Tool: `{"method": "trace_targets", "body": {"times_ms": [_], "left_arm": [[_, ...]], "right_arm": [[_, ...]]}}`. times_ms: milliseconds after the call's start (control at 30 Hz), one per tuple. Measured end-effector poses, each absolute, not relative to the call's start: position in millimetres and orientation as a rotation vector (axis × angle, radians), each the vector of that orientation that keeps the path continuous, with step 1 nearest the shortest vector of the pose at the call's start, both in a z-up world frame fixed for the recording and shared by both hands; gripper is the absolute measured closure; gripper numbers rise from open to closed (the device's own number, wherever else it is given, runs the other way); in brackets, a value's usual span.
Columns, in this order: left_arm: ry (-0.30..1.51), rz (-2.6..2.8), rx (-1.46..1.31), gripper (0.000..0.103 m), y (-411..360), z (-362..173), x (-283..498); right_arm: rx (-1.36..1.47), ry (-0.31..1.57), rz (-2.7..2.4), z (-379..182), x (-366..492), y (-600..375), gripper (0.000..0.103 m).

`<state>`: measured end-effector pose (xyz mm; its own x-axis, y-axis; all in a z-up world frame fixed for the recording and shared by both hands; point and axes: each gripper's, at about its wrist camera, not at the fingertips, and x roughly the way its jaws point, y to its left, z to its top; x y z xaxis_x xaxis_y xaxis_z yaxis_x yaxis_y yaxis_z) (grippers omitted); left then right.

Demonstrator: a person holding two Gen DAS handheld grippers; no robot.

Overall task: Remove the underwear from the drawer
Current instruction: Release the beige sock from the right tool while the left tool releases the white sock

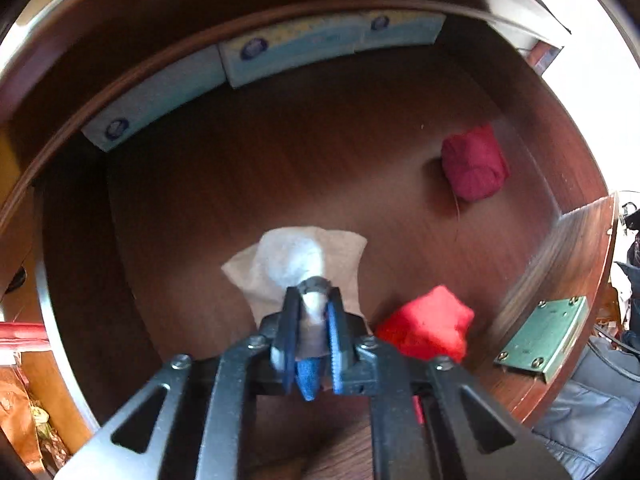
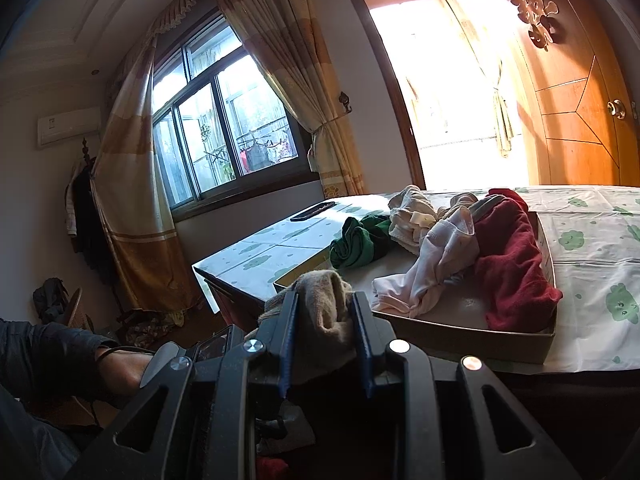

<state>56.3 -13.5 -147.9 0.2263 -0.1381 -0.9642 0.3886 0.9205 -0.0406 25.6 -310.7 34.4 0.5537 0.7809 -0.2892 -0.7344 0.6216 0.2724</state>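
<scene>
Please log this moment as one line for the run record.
left gripper: shut on white underwear in drawer | right gripper: shut on beige garment

White underwear (image 1: 296,258) bunched on drawer (image 1: 280,152) floor; red pieces (image 1: 428,328) seemingly balled

Boxes (image 1: 256,56) along drawer (image 1: 280,152) back wall; bundles (image 1: 474,164) at right
</scene>
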Motion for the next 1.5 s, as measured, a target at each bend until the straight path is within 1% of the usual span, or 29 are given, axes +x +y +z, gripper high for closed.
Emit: {"method": "trace_targets", "body": {"times_ms": [200, 333, 533, 633, 733, 833, 1033, 1500], "left_arm": [[1.135, -0.339, 0.152, 0.095, 3.9, -122.4, 34.1], [0.999, -0.307, 0.129, 0.095, 12.0, -80.5, 15.8], [0.779, -0.272, 0.114, 0.095, 22.5, -0.4, 6.0], [0.713, -0.264, 0.094, 0.095, 27.9, 27.4, 18.9], [0.674, -0.242, 0.086, 0.095, 31.3, 43.8, 31.2], [0.655, -0.224, 0.084, 0.095, 40.2, 55.5, 46.7], [0.638, -0.197, 0.088, 0.095, 32.5, 61.5, 72.2], [0.681, -0.181, 0.083, 0.095, 27.8, 44.7, 112.5]], "right_arm": [[0.124, 0.396, 0.886, 34.5, 27.0, -311.7, 0.075], [0.134, 0.391, 0.872, 39.7, 30.9, -316.0, 0.075], [0.140, 0.383, 0.866, 54.6, 42.6, -316.6, 0.075], [0.125, 0.383, 0.859, 64.4, 50.8, -312.7, 0.075], [0.113, 0.384, 0.854, 72.7, 61.4, -308.2, 0.075], [0.105, 0.381, 0.851, 80.1, 70.7, -303.6, 0.075], [0.097, 0.385, 0.840, 84.9, 87.1, -293.3, 0.075], [0.078, 0.475, 0.812, 72.5, 133.9, -262.1, 0.075]]}}
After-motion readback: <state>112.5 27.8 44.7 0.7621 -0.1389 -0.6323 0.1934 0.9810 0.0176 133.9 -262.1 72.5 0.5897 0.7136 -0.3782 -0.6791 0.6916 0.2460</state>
